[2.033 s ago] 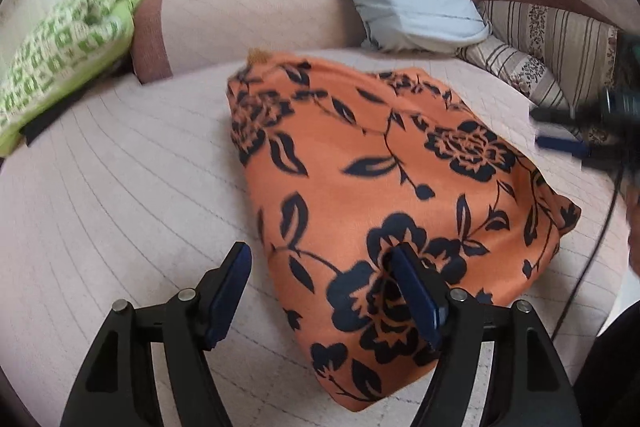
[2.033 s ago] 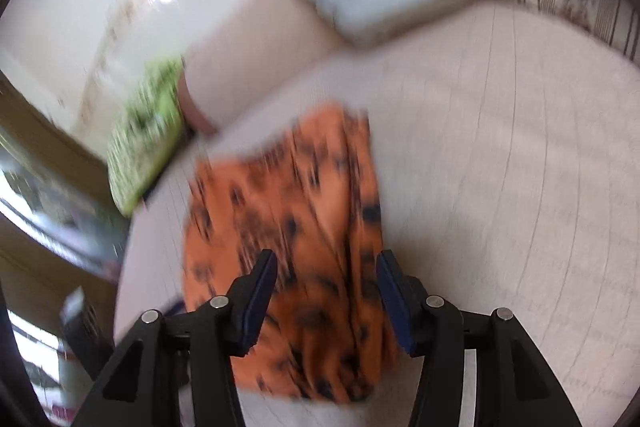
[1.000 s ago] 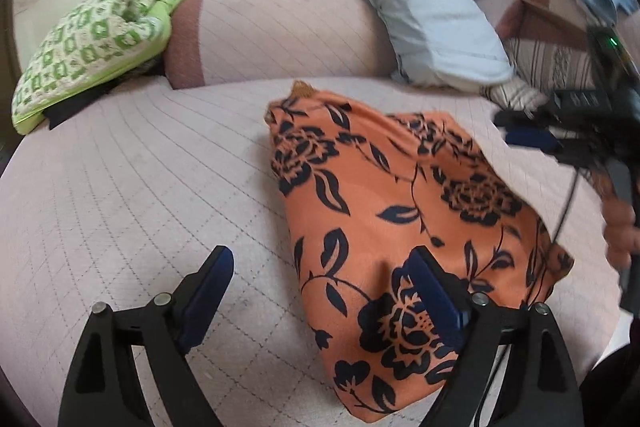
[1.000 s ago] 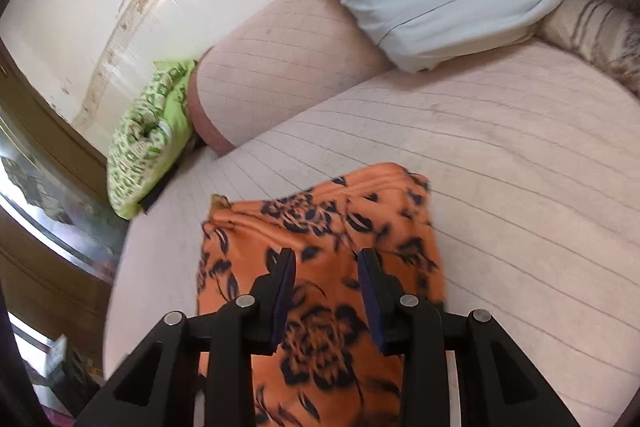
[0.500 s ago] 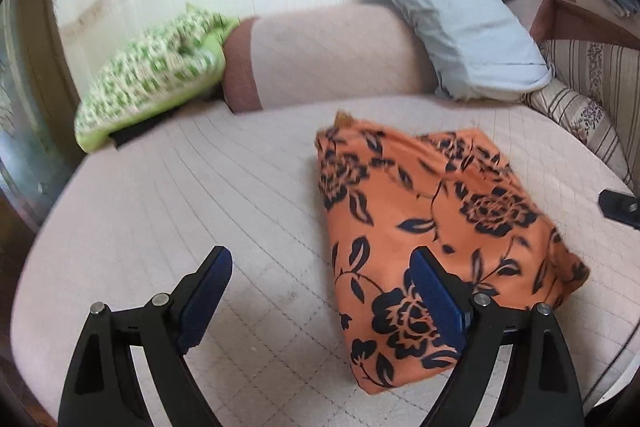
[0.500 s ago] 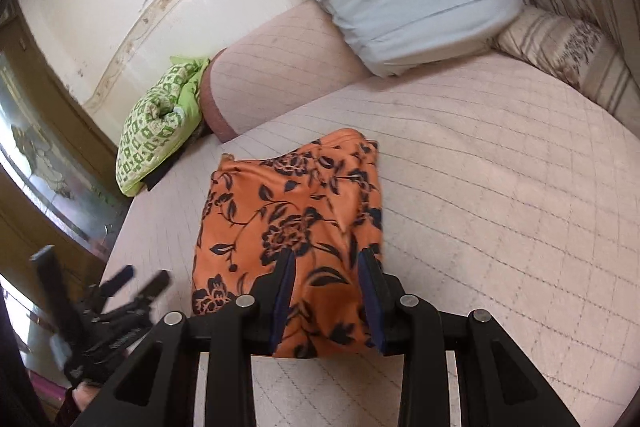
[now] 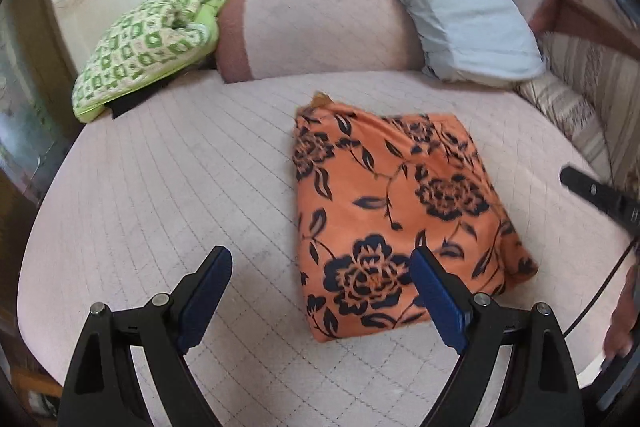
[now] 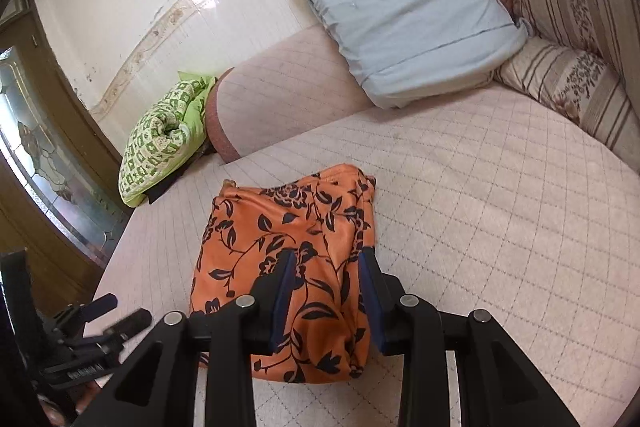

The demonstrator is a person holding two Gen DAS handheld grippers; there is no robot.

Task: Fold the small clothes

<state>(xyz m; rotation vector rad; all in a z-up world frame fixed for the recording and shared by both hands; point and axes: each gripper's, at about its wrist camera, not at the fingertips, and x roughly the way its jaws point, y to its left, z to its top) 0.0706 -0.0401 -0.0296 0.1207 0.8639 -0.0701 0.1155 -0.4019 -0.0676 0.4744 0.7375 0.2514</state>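
Left wrist view: your left gripper hangs with jaws wide and empty, the folded orange floral garment lying on the quilted bed ahead-right. Your right gripper stands narrow above the garment's near edge; contact cannot be told.

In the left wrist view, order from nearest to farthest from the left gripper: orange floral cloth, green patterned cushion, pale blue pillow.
1. Orange floral cloth, just ahead, to the right.
2. Green patterned cushion, far left.
3. Pale blue pillow, far right, at the back.
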